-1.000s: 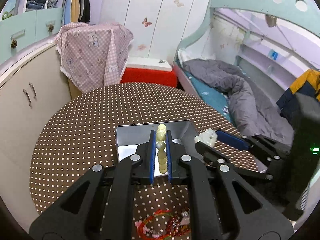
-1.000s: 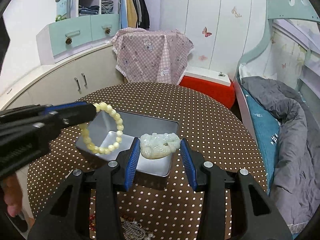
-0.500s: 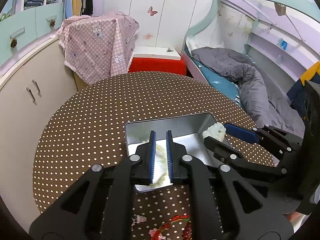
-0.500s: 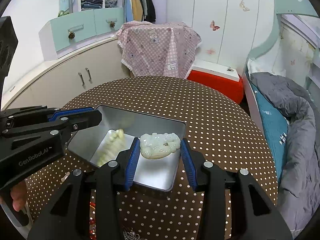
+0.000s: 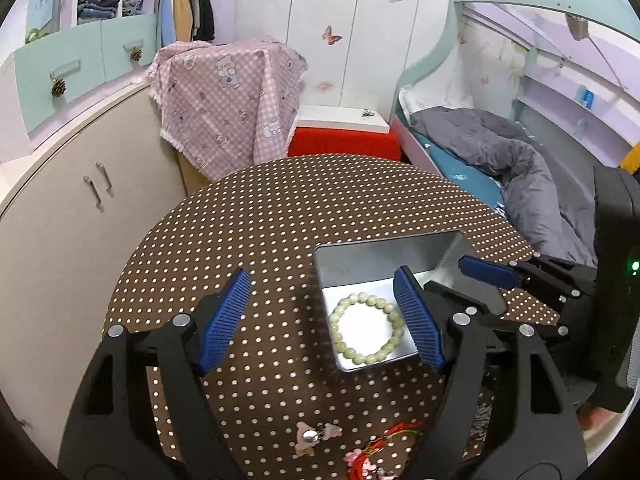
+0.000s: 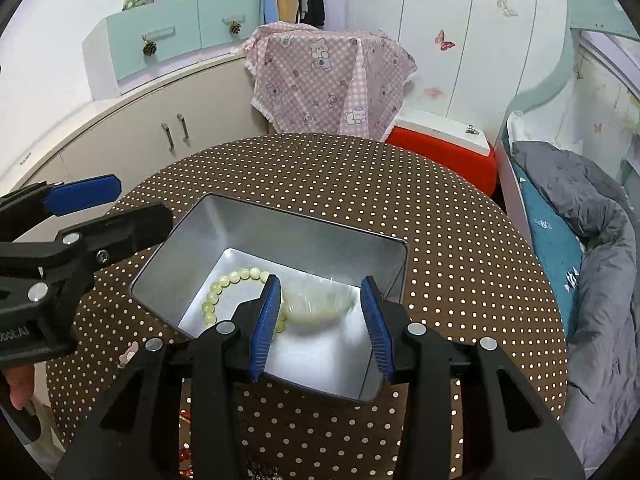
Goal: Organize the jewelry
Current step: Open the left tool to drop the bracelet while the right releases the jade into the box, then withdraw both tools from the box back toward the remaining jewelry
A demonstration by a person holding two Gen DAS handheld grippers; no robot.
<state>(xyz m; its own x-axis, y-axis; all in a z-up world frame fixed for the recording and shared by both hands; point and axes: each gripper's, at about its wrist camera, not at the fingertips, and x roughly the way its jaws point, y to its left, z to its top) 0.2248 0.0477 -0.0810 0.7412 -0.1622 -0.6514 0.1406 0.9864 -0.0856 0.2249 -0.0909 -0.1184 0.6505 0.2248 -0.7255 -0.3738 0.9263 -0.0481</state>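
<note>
While the left tongs [image 5: 322, 316] hang above the brown dotted counter [image 5: 260, 220], their blue pads are spreading wide with nothing between them. Pale green bead bracelet [image 5: 366, 330] lies flat on the floor of the open metal tin [image 5: 384, 254], near-left part of it, clear of both pads. Right pad of the left tongs overlaps the tin's right half in the left wrist view; left pad sits over bare counter.

Right tongs [image 6: 320, 320] are poised over the tin's near-right part, pads held partway apart. Pale carved pendant [image 6: 320, 300] appears between them, blurred; its left end meets the left pad, its right end falls just short of the right pad, so whether it is clamped cannot be told.

On the near edge of the counter: a small pink charm [image 5: 310, 436] and a red cord piece [image 5: 384, 446], outside the tin.
</note>
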